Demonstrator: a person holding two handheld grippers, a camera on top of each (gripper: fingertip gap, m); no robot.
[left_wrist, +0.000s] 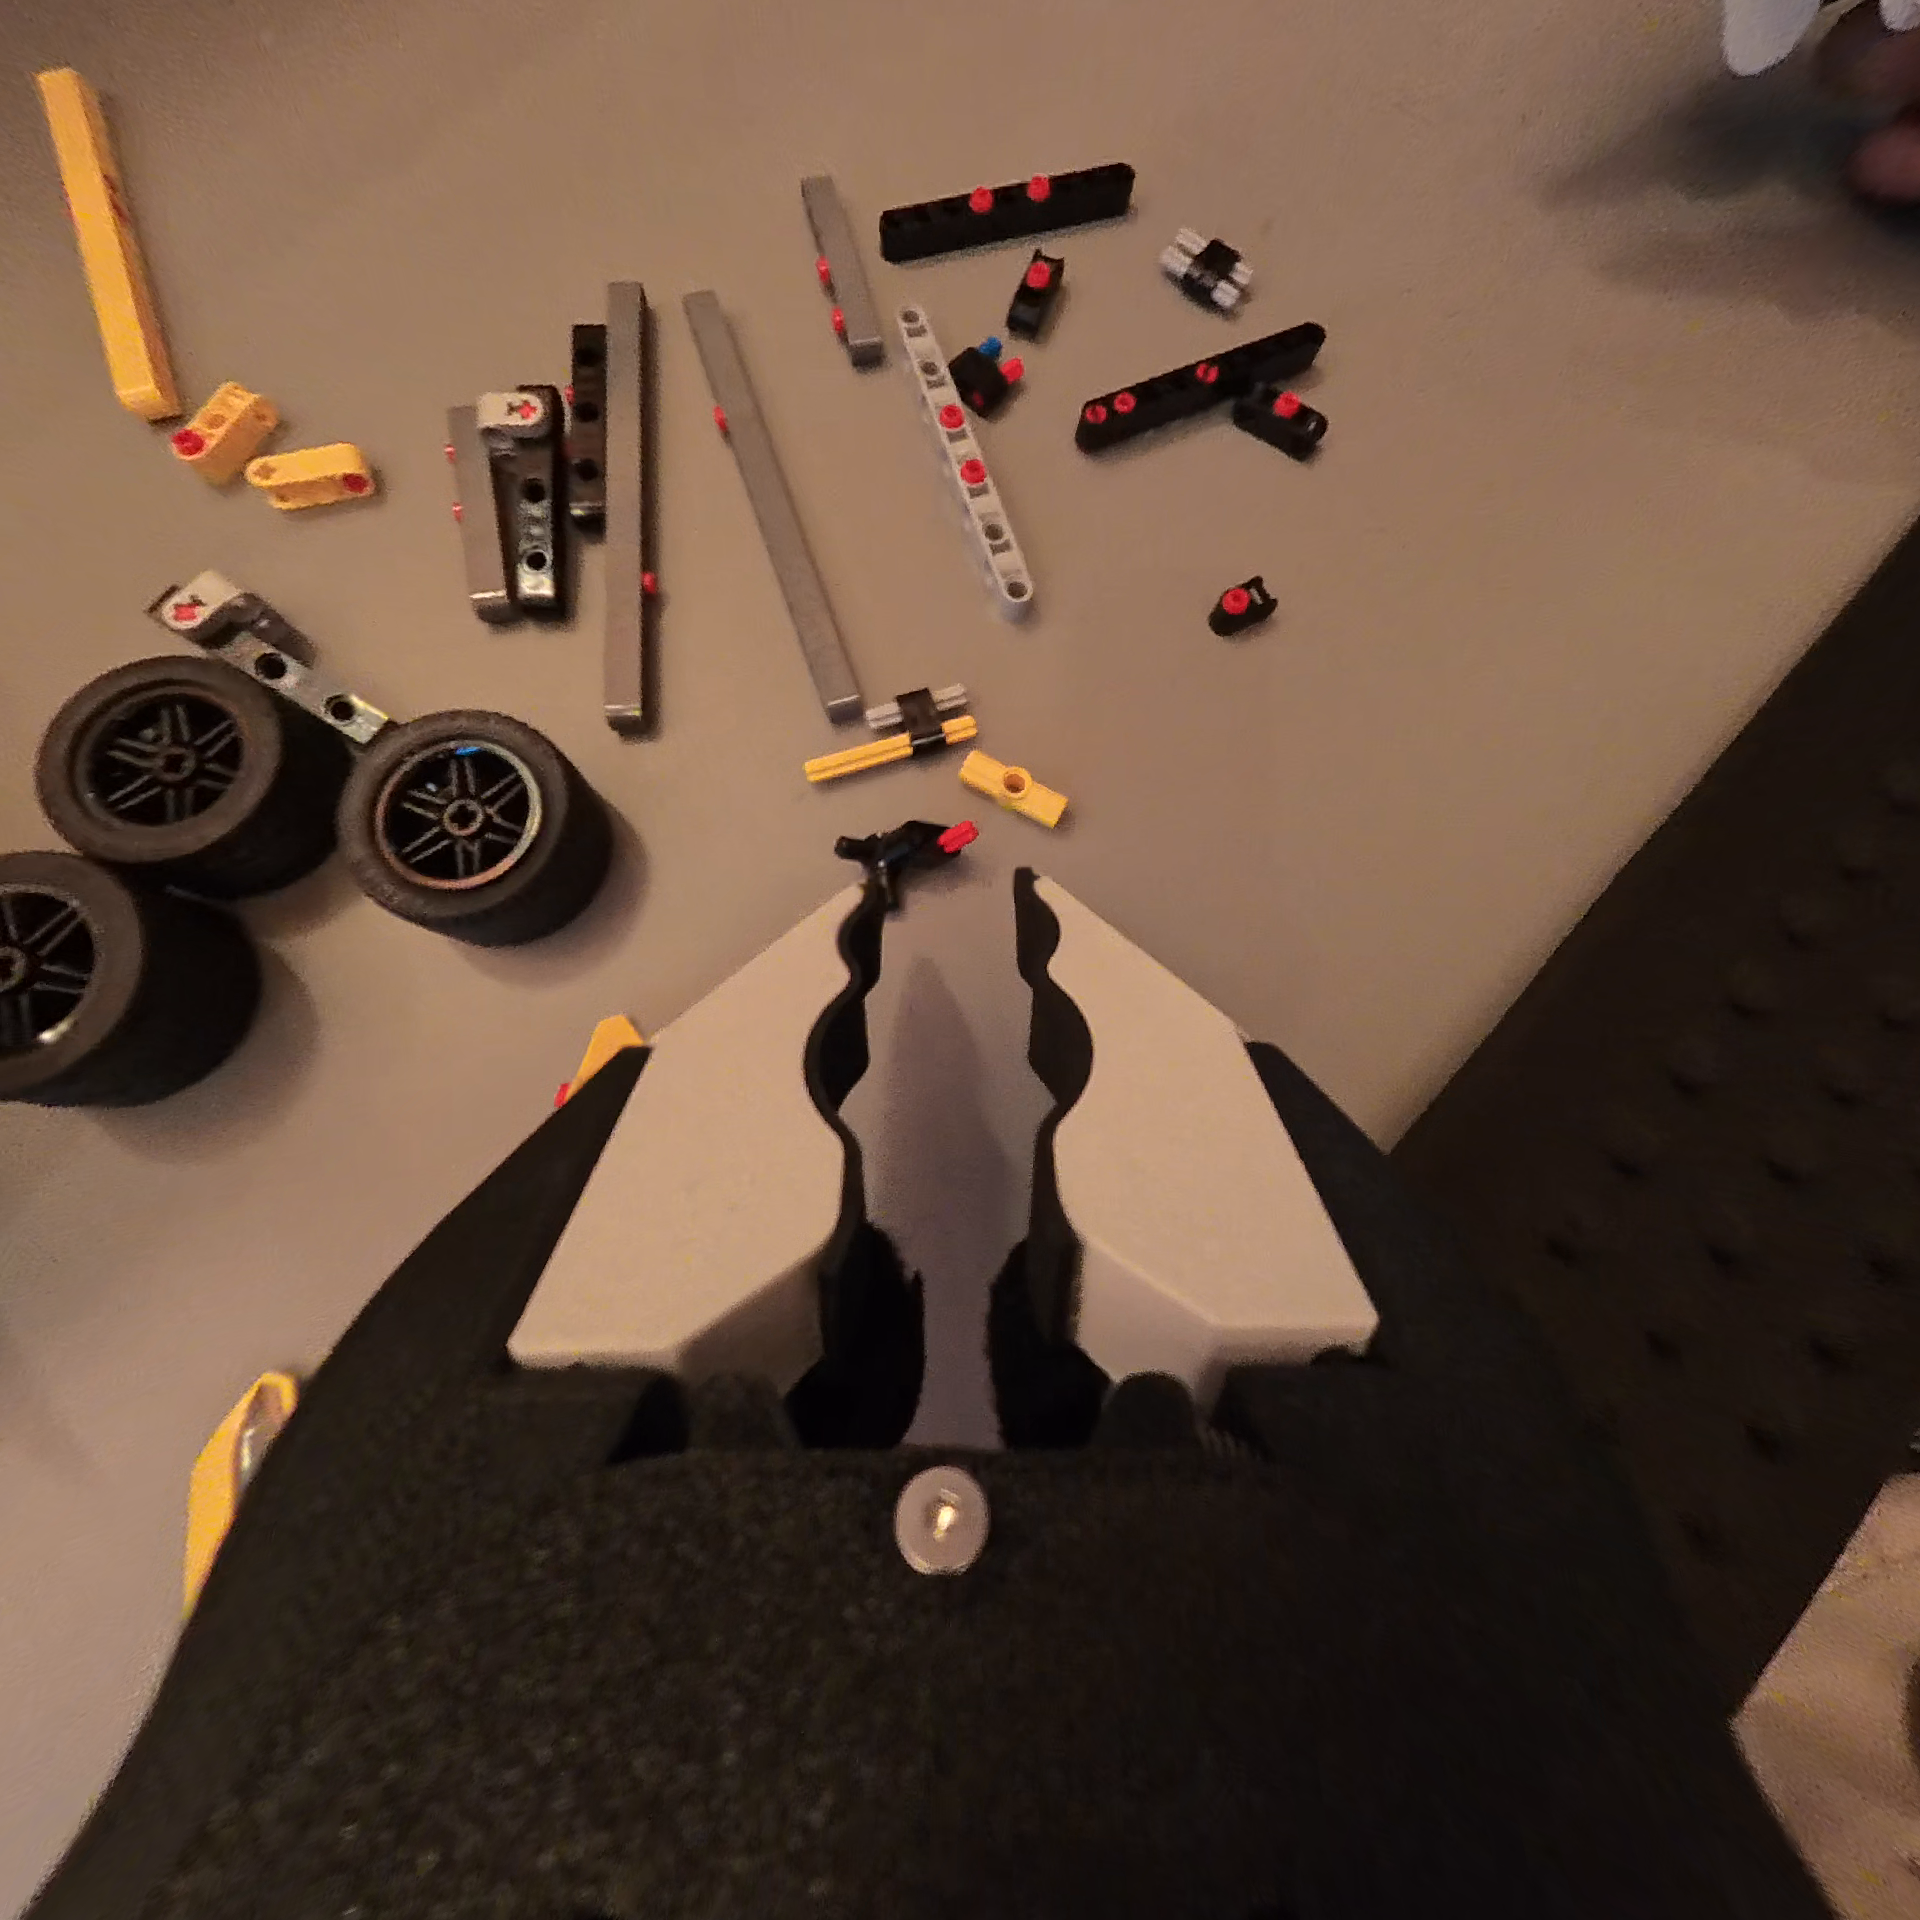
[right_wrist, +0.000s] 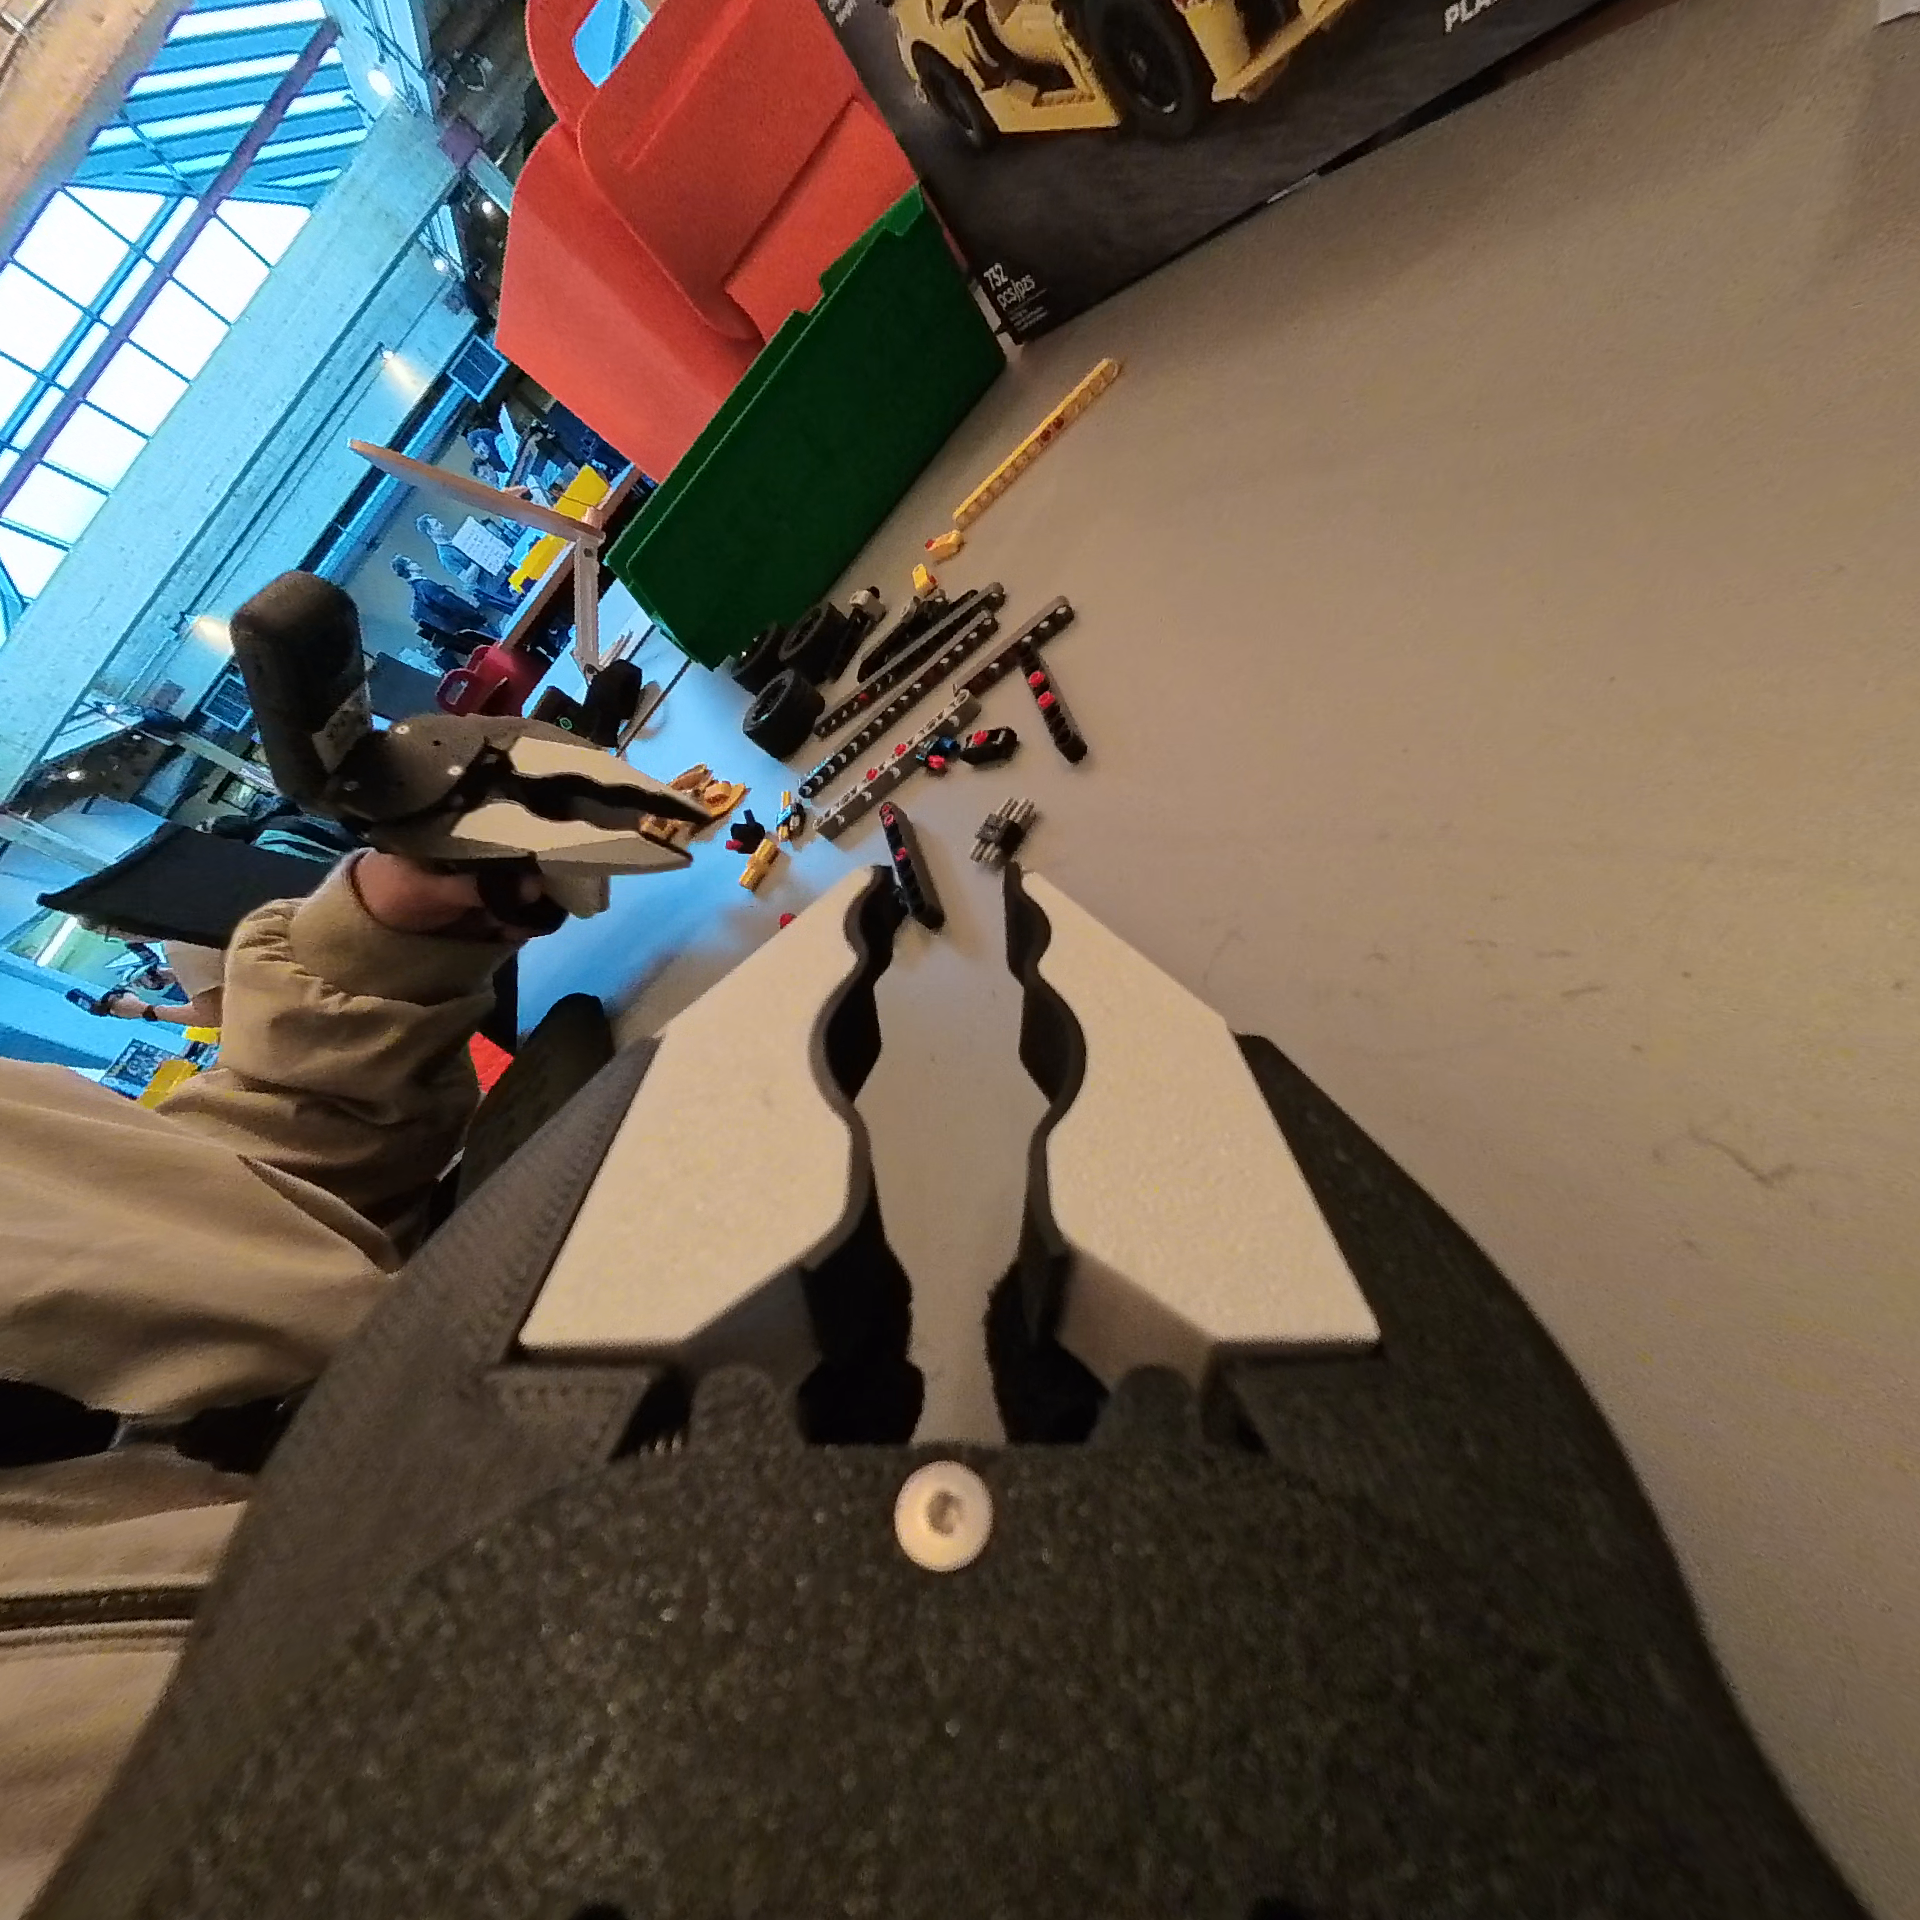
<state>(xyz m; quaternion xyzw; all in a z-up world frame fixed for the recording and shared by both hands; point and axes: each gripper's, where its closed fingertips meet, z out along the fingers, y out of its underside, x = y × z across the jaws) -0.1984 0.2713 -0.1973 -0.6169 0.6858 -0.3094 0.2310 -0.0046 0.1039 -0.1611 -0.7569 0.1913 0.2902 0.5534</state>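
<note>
Grey counter (left_wrist: 1351, 727) fills the left wrist view, with building-toy parts spread across its far half. Our left claw (left_wrist: 940, 883) has its jaws apart, nothing between them. Its left fingertip (left_wrist: 857, 904) touches or just overlaps a small black connector with a red pin (left_wrist: 914, 844); we can't tell which. Just beyond lie a yellow axle with a black clip (left_wrist: 891, 750) and a short yellow connector (left_wrist: 1013, 790). Three black wheels (left_wrist: 457, 821) sit to the left, grey beams (left_wrist: 774, 509) and black beams (left_wrist: 1006, 208) farther out. The counter edge runs diagonally on the right, with a dark studded mat (left_wrist: 1714, 1143) past it. Open room is the bare strip between claw and edge.

Right wrist view: the camera is rolled and low over the same counter (right_wrist: 1455, 935). Our right claw (right_wrist: 940, 883) is apart and empty, with a short black beam with red pins (right_wrist: 912, 868) just off its left fingertip (right_wrist: 862, 894). Right of the parts the counter is bare. Only this view shows the green box (right_wrist: 821, 457), the red box (right_wrist: 675, 208) and the toy-set carton (right_wrist: 1143, 135) lining the far side, plus the left claw (right_wrist: 686, 842) seen side-on above the counter, held in a hand (right_wrist: 447, 899).
</note>
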